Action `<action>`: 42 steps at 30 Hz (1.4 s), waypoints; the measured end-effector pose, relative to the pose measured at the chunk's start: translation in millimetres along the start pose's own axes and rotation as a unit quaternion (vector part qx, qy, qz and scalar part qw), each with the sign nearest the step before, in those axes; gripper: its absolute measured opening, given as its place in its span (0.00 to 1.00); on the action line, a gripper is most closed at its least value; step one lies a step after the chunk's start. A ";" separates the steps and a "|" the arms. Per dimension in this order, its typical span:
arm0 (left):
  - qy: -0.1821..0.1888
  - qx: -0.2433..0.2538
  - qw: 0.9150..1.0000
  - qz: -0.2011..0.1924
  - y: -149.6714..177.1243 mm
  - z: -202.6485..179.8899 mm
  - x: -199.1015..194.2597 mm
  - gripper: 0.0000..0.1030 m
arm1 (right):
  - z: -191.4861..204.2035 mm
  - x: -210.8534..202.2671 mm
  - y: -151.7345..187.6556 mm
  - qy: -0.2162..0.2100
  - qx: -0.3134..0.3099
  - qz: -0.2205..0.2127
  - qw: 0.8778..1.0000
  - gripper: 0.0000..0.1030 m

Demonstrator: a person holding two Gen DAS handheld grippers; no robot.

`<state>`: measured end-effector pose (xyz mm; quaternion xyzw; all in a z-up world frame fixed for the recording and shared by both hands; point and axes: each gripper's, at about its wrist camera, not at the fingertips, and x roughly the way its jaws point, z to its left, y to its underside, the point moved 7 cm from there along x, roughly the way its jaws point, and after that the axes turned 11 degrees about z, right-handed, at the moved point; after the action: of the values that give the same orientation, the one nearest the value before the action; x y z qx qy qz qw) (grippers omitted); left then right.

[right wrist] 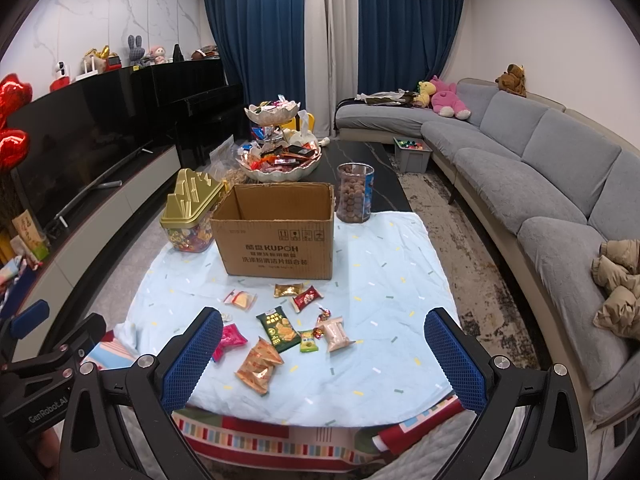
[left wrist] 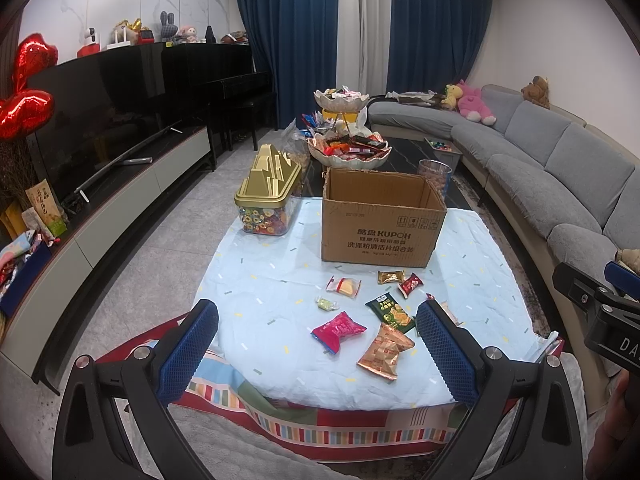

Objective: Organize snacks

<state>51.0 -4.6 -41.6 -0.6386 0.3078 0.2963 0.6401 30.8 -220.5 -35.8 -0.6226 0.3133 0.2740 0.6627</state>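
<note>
The left hand-held gripper (left wrist: 316,344) was held released, its blue fingers (left wrist: 188,354) spread wide with nothing between them, above the near edge of the counter (left wrist: 256,280), which was covered by a pale blue cloth. The right hand-held gripper (right wrist: 323,354) was likewise held released and empty, its pads (right wrist: 454,360) set well apart.

Just ahead of the left hand-held gripper, between its fingers, a pink snack packet (left wrist: 337,330) and an orange snack packet (left wrist: 385,351) were seen lying flat on the cloth. A dark green snack packet (left wrist: 390,313) lay just beyond the orange one, touching it. Farther ahead, a white-and-yellow wrapped snack (left wrist: 344,286), a small green candy (left wrist: 326,303), a gold packet (left wrist: 390,277) and a red packet (left wrist: 410,284) were scattered in front of the cardboard box (left wrist: 380,224).

The box stood upright and open-topped, well ahead of both hand-held grippers. Ahead and to the left of it, a clear candy container with a gold lid (left wrist: 269,192) was placed beside the box without touching it.

From the right wrist view, a pale pink packet (right wrist: 336,334) and a small green-and-yellow packet (right wrist: 309,341) were found ahead between the right fingers, just right of the green packet. A clear jar of brown balls (right wrist: 354,193) stood behind the box's right corner, and a tiered dish of sweets (right wrist: 278,162) farther back.
</note>
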 end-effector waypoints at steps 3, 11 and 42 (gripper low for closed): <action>0.000 0.000 1.000 0.000 0.1 0.0 0.0 0.98 | 0.0 0.0 -0.1 0.000 0.000 0.000 1.000 0.99; 0.000 0.000 1.000 0.000 0.3 -0.3 0.0 0.98 | 0.2 0.2 0.5 0.000 0.000 0.000 1.000 0.99; 0.000 0.002 1.000 -0.002 -1.8 -1.3 0.0 0.98 | 3.2 -0.9 2.6 -0.002 -0.002 -0.004 1.000 0.99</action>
<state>52.4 -5.9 -40.4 -0.6378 0.3072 0.2944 0.6420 28.5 -217.1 -36.7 -0.6244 0.3090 0.2734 0.6633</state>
